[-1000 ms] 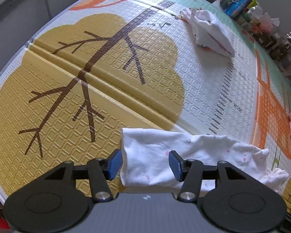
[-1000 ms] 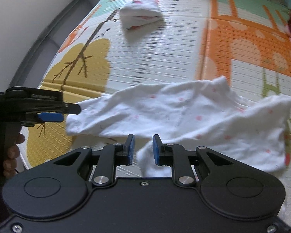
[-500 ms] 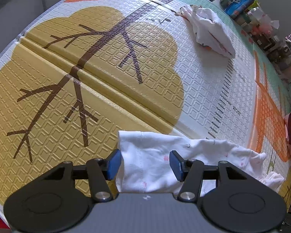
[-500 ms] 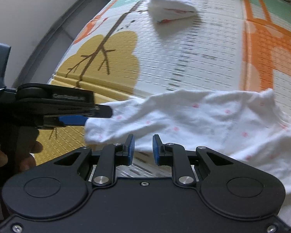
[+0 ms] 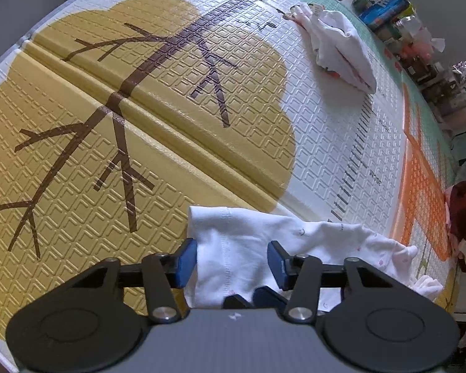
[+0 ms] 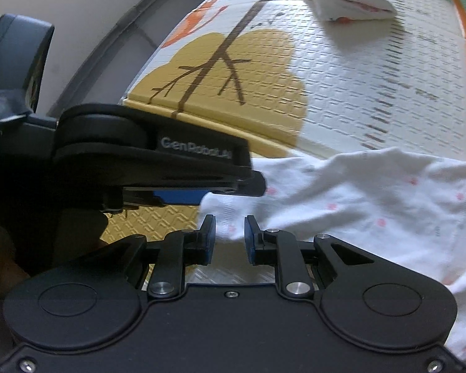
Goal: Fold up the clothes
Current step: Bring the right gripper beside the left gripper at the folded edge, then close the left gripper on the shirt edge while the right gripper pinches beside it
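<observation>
Both grippers crowd one end of a white garment on the play mat.

The white garment (image 5: pixel 264 242), dotted pink, lies stretched across the play mat (image 5: pixel 139 161), its hemmed end at the edge of the yellow tree print. The left gripper (image 5: pixel 233 261) straddles that end, jaws closing with the cloth between them, pads not yet pressing. The right gripper (image 6: pixel 230 237) sits just beside it, jaws narrowly apart with the hem corner in the gap; whether they pinch it I cannot tell. A folded white bundle (image 5: pixel 341 52) rests well apart, farther up the mat.
</observation>
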